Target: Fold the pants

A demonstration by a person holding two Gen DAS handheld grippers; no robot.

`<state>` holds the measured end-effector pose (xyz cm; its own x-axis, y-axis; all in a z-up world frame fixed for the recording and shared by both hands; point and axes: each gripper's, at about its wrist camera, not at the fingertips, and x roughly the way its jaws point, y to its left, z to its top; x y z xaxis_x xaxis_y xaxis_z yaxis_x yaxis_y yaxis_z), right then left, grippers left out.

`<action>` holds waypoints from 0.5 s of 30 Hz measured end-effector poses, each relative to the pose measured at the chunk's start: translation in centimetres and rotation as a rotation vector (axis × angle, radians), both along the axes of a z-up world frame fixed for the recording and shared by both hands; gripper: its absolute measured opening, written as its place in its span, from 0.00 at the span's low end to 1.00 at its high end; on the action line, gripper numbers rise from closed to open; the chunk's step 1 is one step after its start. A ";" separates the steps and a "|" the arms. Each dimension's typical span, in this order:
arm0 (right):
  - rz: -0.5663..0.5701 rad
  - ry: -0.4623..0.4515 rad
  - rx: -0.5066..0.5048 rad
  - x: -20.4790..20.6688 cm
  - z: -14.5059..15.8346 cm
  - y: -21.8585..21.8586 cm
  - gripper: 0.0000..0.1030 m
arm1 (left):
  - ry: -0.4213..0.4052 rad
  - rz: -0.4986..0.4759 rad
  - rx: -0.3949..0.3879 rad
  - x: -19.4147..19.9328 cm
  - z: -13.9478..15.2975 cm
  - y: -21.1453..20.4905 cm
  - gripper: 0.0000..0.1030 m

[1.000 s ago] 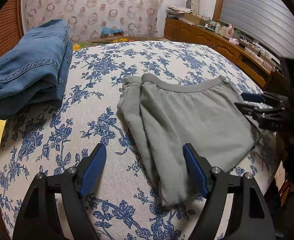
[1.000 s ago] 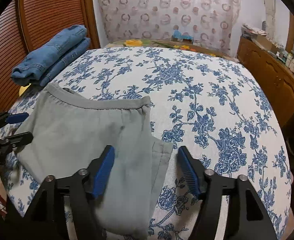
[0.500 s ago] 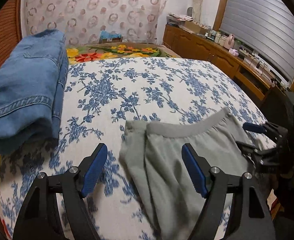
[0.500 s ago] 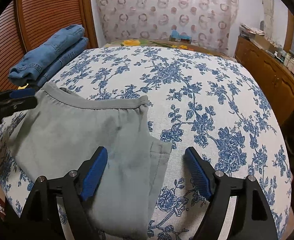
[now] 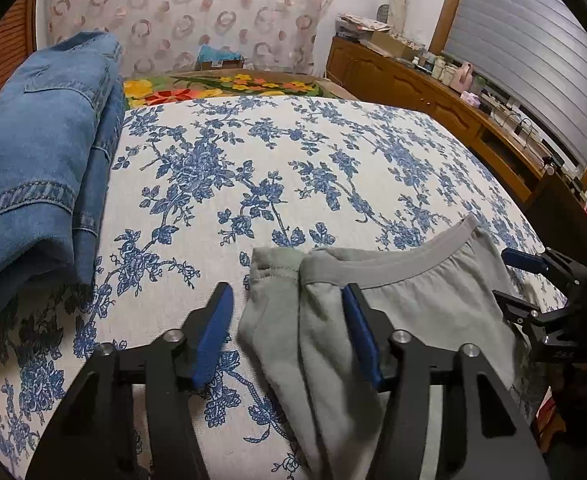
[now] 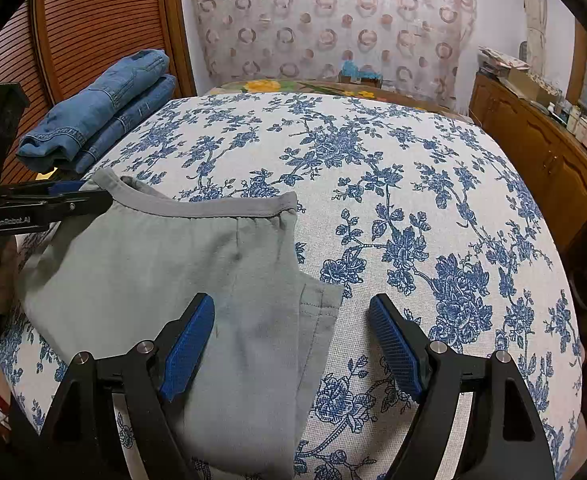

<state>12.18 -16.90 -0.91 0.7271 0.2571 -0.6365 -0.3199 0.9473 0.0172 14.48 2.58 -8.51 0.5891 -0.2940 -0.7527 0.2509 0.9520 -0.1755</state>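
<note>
Grey-green pants (image 5: 413, 312) lie folded on the blue-flowered bed cover (image 5: 253, 168), waistband toward the far side. My left gripper (image 5: 289, 332) is open, its jaws standing either side of the folded left edge near the waistband. In the right wrist view the pants (image 6: 153, 272) lie front left, and my right gripper (image 6: 293, 344) is open over their right edge and hem. The left gripper (image 6: 73, 196) shows there at the waistband's left corner. The right gripper (image 5: 521, 280) shows at the right edge of the left wrist view, open.
Folded blue jeans (image 5: 33, 152) lie on the bed's far left corner, also in the right wrist view (image 6: 105, 112). A wooden sideboard (image 5: 433, 92) with clutter runs along the right. A slatted wooden door (image 6: 93, 32) stands behind the jeans.
My left gripper has moved forward along the pants' left edge to the waistband and its jaws have narrowed somewhat. My right gripper's jaws have opened wider.
</note>
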 end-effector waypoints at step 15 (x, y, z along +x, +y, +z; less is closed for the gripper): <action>0.002 0.004 -0.001 0.1 0.0 0.0 0.79 | -0.078 -0.034 -0.058 -1.9 2.2 -0.8 0.18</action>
<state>12.23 -16.90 -0.89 0.7238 0.2578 -0.6400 -0.3215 0.9467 0.0177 12.58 1.74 -6.31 0.6344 -0.3561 -0.6861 0.2976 0.9317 -0.2085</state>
